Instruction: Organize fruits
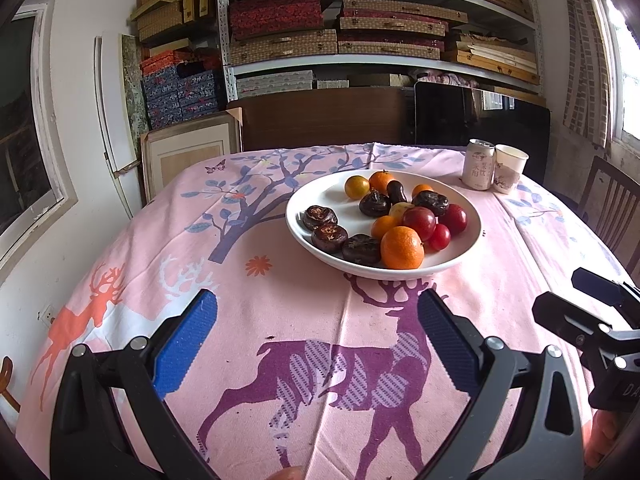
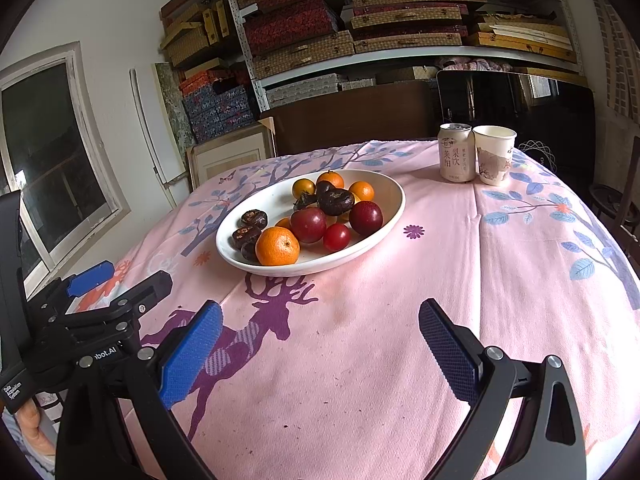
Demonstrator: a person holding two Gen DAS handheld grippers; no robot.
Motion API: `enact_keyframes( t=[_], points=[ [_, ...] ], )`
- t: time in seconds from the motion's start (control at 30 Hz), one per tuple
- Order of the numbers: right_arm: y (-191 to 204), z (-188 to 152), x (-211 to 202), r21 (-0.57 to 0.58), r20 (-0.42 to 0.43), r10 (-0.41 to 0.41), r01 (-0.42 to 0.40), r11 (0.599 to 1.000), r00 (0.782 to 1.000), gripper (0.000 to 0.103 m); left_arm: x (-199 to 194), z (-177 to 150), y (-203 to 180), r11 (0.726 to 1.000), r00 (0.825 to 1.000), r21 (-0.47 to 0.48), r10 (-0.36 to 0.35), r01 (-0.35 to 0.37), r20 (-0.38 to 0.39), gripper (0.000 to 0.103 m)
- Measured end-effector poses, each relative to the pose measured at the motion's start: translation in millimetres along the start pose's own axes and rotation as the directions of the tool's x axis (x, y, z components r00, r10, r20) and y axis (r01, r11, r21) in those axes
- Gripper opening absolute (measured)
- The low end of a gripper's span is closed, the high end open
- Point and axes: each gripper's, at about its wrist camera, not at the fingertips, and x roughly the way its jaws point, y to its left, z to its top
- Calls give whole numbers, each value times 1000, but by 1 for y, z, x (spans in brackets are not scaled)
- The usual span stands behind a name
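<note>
Nearest, the left gripper [image 1: 316,344] and right gripper [image 2: 320,344] hung over the tabletop's near edge, fingers wide and empty, side by side. Farther in, toward the centre, the plate [image 2: 384,216] held every fruit, crowded. Judged risk: nudging the near orange [image 2: 277,246] could scatter the cherry tomato [image 2: 337,237]. The can [image 2: 455,152] and paper cup [image 2: 494,154] stood touching at the far right edge.

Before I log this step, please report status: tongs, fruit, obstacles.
Left tongs and right tongs open, empty, above pink deer-print tablecloth. Mixed fruit all in white oval ceramic plate. Path to plate clear.
</note>
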Motion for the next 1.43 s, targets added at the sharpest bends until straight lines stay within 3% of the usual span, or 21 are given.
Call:
enact_keyframes(
  t=[0.37,0.7,1.0,1.43],
  points=[
    [0,0,1,-1,-2,-2,2,1000,1000,99,-1,0,-2,1000,1000,11,-2,3,-1,98],
    [0,-3,1,-2,-6,-3,3,1000,1000,99,2,-1,-5,997,997,10,-79,79,-18,98],
    [-1,-4,1,-1,-7,-3,3,1000,1000,99,-1,-3,-14,997,999,73,-30,29,14,98],
    [-2,-4,0,-1,-9,-3,3,1000,1000,99,1,-3,-13,997,999,67,-41,41,1,98]
  ],
)
